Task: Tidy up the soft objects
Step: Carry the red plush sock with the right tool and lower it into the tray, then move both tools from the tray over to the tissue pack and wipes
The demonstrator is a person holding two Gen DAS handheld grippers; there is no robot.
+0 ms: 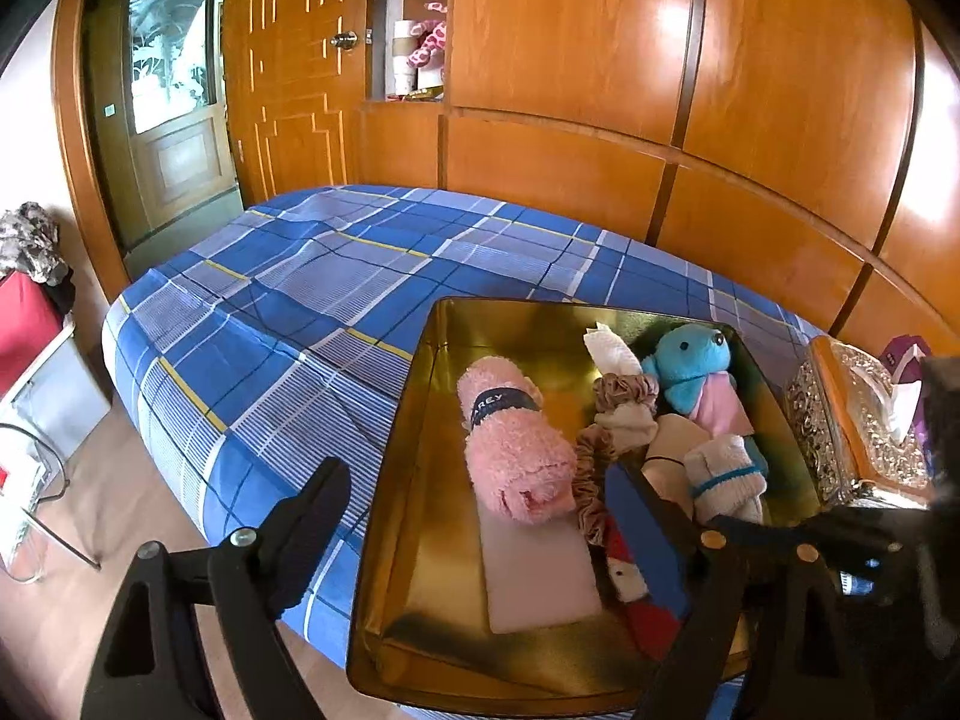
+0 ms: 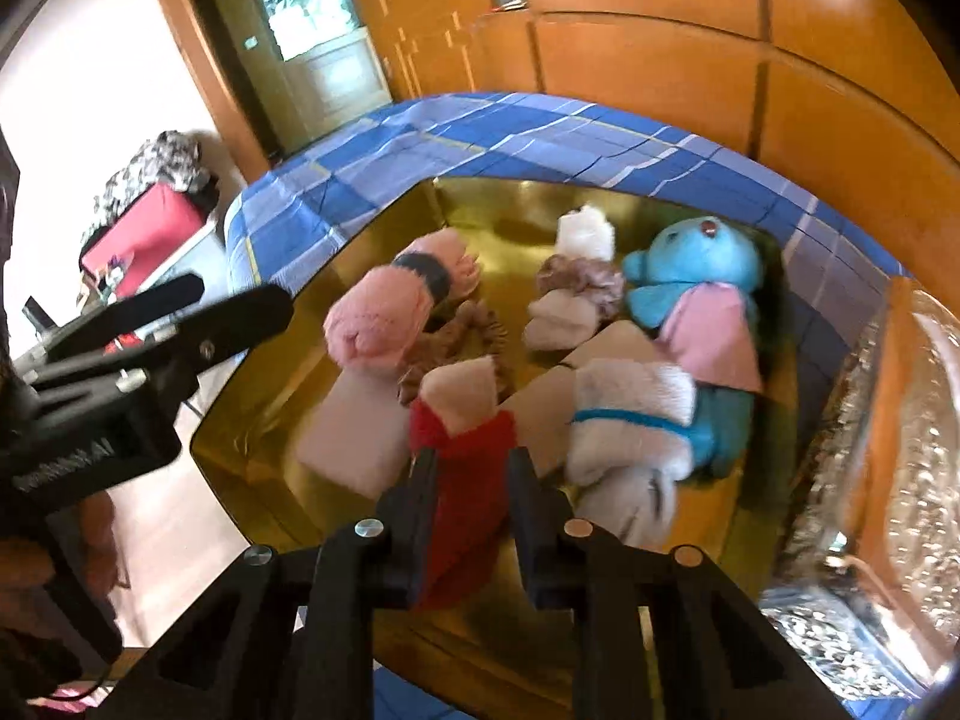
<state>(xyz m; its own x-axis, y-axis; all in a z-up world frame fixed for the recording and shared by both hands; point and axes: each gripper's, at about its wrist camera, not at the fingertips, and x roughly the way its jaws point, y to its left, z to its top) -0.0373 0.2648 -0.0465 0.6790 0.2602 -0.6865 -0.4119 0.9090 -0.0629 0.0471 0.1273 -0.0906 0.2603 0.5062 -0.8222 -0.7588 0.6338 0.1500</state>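
My right hand-held gripper [image 2: 469, 474] is pinching the red sock [image 2: 465, 480], its two fingers pressed on either side of the fabric. The sock hangs over the near part of the gold tray [image 2: 240, 450], which sits on the bed [image 2: 420, 126] with its blue plaid sheet. The sock's long axis runs straight away from me along my fingers, its pale toe end pointing up the tray toward the pink rolled towel [image 2: 390, 306] and the brown scrunchie [image 2: 456, 336].

My left hand-held gripper [image 1: 480, 528] is spread wide and holds nothing; one finger hangs over the tray's left rim, the other over its inside.

The open floor of the tray lies ahead and to the left of the sock, beside the flat pale pad [image 2: 354, 432]. To the right the white rolled sock [image 2: 630, 414] and the blue plush toy [image 2: 696, 264] crowd the space. My right hand is plainly the one placed to set the sock down, I judge, lengthwise into that gap.
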